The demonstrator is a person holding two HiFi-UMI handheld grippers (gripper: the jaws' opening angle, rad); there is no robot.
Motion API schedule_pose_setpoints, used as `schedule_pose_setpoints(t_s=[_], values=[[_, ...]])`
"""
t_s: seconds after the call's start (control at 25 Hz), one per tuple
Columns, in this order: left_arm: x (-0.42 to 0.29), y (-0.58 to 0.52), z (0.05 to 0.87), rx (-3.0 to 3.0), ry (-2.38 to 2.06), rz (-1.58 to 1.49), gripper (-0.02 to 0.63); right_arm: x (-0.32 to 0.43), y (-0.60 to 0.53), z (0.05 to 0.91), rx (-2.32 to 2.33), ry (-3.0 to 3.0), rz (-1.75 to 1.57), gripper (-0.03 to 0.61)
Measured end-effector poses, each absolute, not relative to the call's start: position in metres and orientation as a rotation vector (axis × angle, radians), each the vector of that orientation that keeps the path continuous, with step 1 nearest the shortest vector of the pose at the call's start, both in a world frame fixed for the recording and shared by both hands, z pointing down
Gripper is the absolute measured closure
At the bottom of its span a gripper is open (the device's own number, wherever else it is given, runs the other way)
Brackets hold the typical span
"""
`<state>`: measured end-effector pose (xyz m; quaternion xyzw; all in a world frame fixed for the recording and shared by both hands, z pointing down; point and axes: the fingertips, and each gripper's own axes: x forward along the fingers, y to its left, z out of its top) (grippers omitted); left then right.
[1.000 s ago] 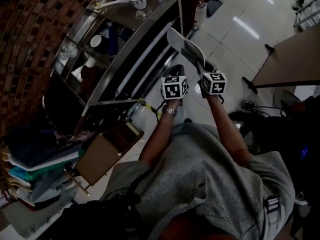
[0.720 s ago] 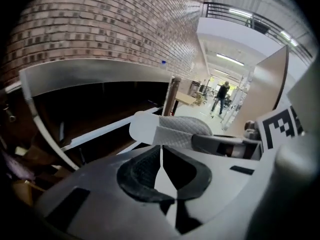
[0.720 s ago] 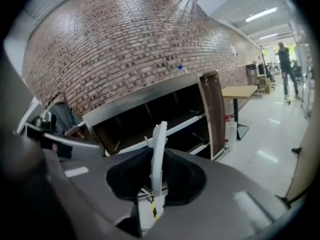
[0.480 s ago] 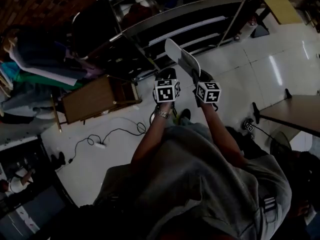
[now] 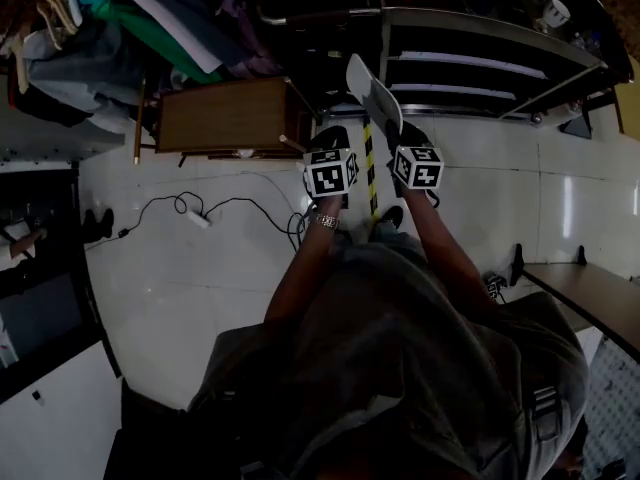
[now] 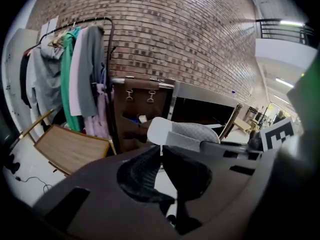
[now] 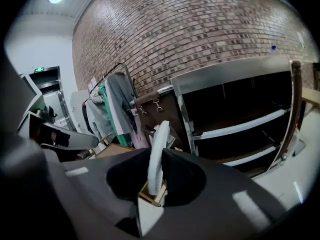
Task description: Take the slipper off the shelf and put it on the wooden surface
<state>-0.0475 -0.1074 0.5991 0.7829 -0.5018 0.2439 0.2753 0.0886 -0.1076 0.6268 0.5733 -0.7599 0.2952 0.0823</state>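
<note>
— Where do we find the slipper [image 5: 375,103]?

— Held up over the floor [image 5: 200,298], between the shelf [image 5: 480,58] and the table [image 5: 225,116]. The right gripper [image 5: 400,136] has its jaws closed on the sole, which stands edge-on between them.

— And the left gripper [image 5: 330,138]?

— Its jaw tips meet and nothing sits between them. It hangs just beside the right one, on the table's side.

— Anything near the table?

— We note clothes [image 5: 150,18] hanging close behind it and a brown cabinet [image 6: 140,114] beside it. A cable [image 5: 200,213] lies on the floor in front, and striped tape [image 5: 370,173] runs beneath the grippers. The table's top shows bare wood.
</note>
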Motion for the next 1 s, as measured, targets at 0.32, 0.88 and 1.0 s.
schedule_pose_setpoints(t_s=[0.32, 0.88, 1.0], values=[[-0.168, -0.101, 0.599, 2.045, -1.393, 0.598, 0.595, 0.005, -0.093, 0.613, 1.766, -2.214, 0.929, 0.524], [-0.321, -0.110, 0.630, 1.872, -1.504, 0.594, 0.595, -0.206, -0.168, 0.699, 1.486, -2.219, 1.040, 0.522], [-0.358, -0.130, 0.624, 1.845, -1.561, 0.616, 0.595, -0.223, -0.207, 0.719, 1.576, -2.172, 1.119, 0.522]])
